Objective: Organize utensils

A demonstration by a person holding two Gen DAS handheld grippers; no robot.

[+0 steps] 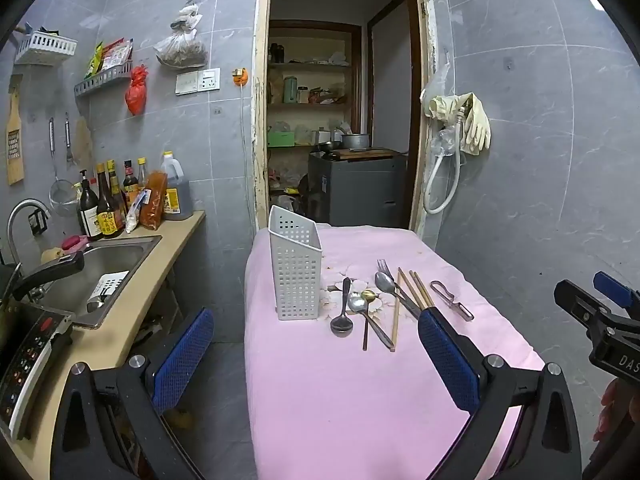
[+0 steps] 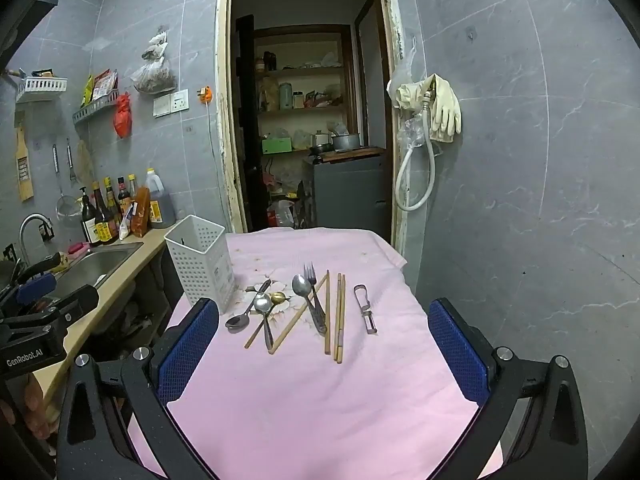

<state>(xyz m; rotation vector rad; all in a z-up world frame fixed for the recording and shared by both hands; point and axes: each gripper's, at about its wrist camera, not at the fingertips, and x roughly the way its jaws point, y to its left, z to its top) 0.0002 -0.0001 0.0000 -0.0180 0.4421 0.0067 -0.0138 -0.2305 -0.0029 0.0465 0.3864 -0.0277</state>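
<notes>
Both grippers, left gripper and right gripper, are hovering with jaws spread wide and empty over the near pink tablecloth. Beyond them the utensils are lying loose, spoons, fork and chopsticks crossing, beside the upright white holder. Picking an outlying piece first, such as the peeler, is likely avoiding dragging the overlapped ones.
</notes>
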